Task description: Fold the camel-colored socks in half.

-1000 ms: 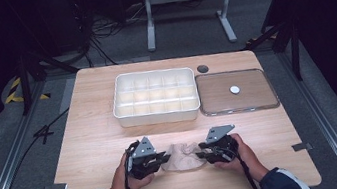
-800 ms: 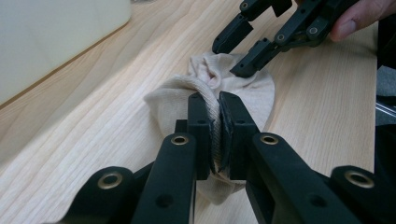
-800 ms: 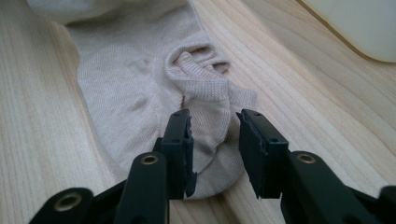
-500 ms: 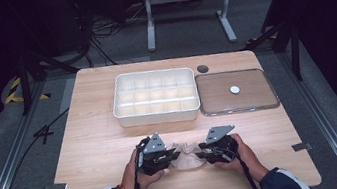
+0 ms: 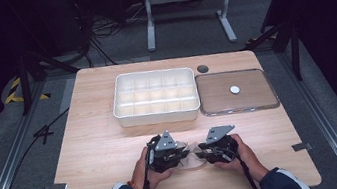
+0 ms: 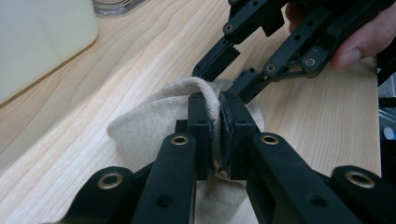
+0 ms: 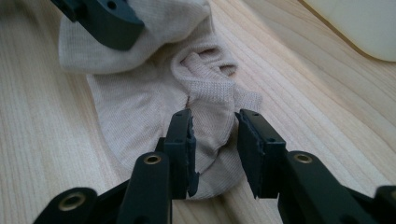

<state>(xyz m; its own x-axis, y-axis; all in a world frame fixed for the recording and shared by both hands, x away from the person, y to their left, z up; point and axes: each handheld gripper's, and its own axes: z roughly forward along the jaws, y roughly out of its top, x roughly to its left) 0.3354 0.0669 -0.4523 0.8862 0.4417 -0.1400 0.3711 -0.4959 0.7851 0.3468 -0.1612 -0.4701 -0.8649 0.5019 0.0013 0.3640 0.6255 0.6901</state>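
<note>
Near edge of the table (image 5: 94,186): two forearms in dark blue sleeves are seen entering from the bottom of the high view, each hand wrapped round a black gripper.

Left gripper (image 6: 219,135): jaws are closed tight on a raised fold of a beige sock (image 6: 154,126); the knit is pinched between the pads and pulled up into a ridge, as seen in the left gripper view. In the high view this gripper (image 5: 178,154) is placed just left of the pale cloth (image 5: 189,156).

Right gripper (image 7: 214,149): jaws are held apart, with a flat end of the sock (image 7: 140,107) lying between them on the wood; the pads are not pressed on the cloth. The jaws have just been closing a little. In the high view this gripper (image 5: 204,154) is found just right of the sock, its tips facing the left gripper's, the two close together.

The sock is spread on the bare wood between the two grippers, near the front edge, crumpled at the left gripper's end.

Farther back, well apart from the sock: a white compartment tray (image 5: 157,112) is set at the table's middle. Just to its right a clear flat lid (image 5: 259,103) is laid, with a small white disc (image 5: 235,89) on it. Beyond, near the far edge, a small dark round spot (image 5: 202,68) is noted.
</note>
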